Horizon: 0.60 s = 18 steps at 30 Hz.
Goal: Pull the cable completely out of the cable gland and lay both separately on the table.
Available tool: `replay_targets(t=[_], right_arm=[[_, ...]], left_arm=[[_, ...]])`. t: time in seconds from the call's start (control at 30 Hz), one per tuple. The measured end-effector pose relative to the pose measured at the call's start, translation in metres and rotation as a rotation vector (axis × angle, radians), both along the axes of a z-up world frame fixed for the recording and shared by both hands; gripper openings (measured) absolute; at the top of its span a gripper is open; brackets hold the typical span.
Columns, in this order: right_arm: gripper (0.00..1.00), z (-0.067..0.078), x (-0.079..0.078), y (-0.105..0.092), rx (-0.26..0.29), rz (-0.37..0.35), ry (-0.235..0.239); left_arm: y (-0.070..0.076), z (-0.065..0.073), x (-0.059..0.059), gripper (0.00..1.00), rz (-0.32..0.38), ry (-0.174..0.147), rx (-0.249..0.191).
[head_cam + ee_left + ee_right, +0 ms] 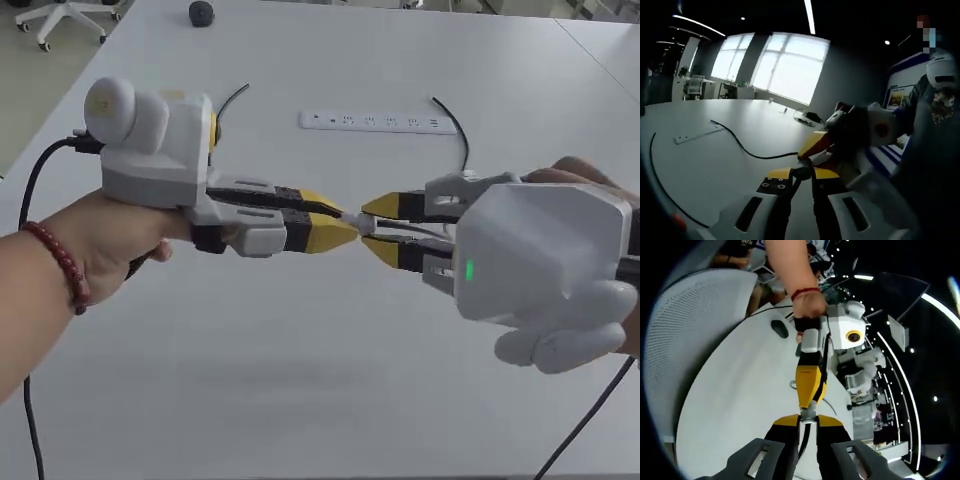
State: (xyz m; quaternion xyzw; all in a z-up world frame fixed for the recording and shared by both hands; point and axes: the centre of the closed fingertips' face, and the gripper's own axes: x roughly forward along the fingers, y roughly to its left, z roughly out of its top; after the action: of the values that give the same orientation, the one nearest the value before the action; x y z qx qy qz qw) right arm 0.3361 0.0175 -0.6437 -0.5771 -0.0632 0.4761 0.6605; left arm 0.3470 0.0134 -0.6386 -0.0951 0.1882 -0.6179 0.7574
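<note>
Right gripper (372,232) pinching black cable (460,132) at 3 o'clock; left gripper (349,226) clamping cable gland (361,221) at 9 o'clock, tips meeting; cable axis running 9-to-3.

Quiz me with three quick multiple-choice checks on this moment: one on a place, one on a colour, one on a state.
1. Where is the power strip?
A) on the table, beyond the grippers
B) between the jaws
C) on a chair

2. What colour are the tips of the left gripper and the right gripper?
A) red
B) yellow
C) green

3. The cable gland is:
A) lying on the table
B) held in the air between both grippers
C) on the floor

Answers:
1 A, since it lies flat on the white top behind the tools.
2 B, since both pairs end in yellow.
3 B, since the tips meet on it above the table.
</note>
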Motion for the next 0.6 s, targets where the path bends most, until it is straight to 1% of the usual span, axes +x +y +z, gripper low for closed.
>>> replay_targets(t=[0.03, 0.07, 0.1, 0.13, 0.17, 0.2, 0.23, 0.27, 0.3, 0.33, 0.4, 0.43, 0.47, 0.5, 0.53, 0.57, 0.6], right_arm=[[0.06, 0.0, -0.001, 0.0, -0.005, 0.008, -0.014], [0.06, 0.004, 0.0, 0.001, -0.009, 0.016, -0.057], [0.06, 0.005, 0.0, 0.001, -0.014, 0.026, -0.076], [0.06, 0.004, -0.001, 0.0, -0.013, 0.027, -0.071], [0.06, 0.006, -0.002, 0.0, -0.011, 0.029, -0.084], [0.06, 0.007, -0.001, 0.0, -0.014, 0.034, -0.097], [0.06, 0.009, -0.002, 0.001, -0.024, 0.046, -0.122], [0.06, 0.009, -0.002, 0.001, -0.027, 0.048, -0.129], [0.06, 0.01, -0.002, 0.001, -0.039, 0.06, -0.159], [0.06, 0.01, -0.003, 0.001, -0.049, 0.071, -0.177], [0.06, 0.011, -0.003, -0.001, -0.064, 0.077, -0.215], [0.06, 0.014, -0.004, 0.001, -0.081, 0.105, -0.255], [0.06, 0.013, -0.004, -0.002, -0.093, 0.102, -0.267], [0.06, 0.012, -0.005, -0.002, -0.099, 0.111, -0.27], [0.06, 0.012, -0.006, -0.001, -0.115, 0.127, -0.3], [0.06, 0.011, -0.006, -0.002, -0.116, 0.13, -0.293], [0.06, 0.011, -0.007, -0.002, -0.129, 0.137, -0.311]], left_arm=[[0.0, 0.0, 0.0, 0.15, -0.003, 0.022, -0.006], [0.0, 0.003, 0.0, 0.15, 0.009, 0.048, -0.032], [0.001, 0.003, 0.0, 0.15, 0.006, 0.054, -0.039], [0.001, 0.003, -0.001, 0.15, 0.004, 0.052, -0.041], [0.001, 0.005, 0.0, 0.15, 0.009, 0.069, -0.056], [0.001, 0.006, 0.0, 0.15, 0.014, 0.078, -0.067], [0.001, 0.006, -0.001, 0.15, 0.013, 0.081, -0.069], [0.001, 0.006, -0.001, 0.15, 0.014, 0.088, -0.072], [0.001, 0.007, -0.002, 0.15, 0.015, 0.084, -0.075], [0.001, 0.007, -0.002, 0.15, 0.015, 0.082, -0.077], [0.001, 0.008, -0.003, 0.15, 0.017, 0.093, -0.085], [0.001, 0.009, -0.003, 0.15, 0.017, 0.087, -0.088], [0.001, 0.009, -0.003, 0.15, 0.022, 0.102, -0.094], [0.001, 0.008, -0.004, 0.15, 0.018, 0.096, -0.09], [0.001, 0.008, -0.005, 0.15, 0.017, 0.094, -0.09], [0.001, 0.007, -0.005, 0.15, 0.015, 0.103, -0.087], [0.001, 0.006, -0.006, 0.15, 0.016, 0.1, -0.087]])
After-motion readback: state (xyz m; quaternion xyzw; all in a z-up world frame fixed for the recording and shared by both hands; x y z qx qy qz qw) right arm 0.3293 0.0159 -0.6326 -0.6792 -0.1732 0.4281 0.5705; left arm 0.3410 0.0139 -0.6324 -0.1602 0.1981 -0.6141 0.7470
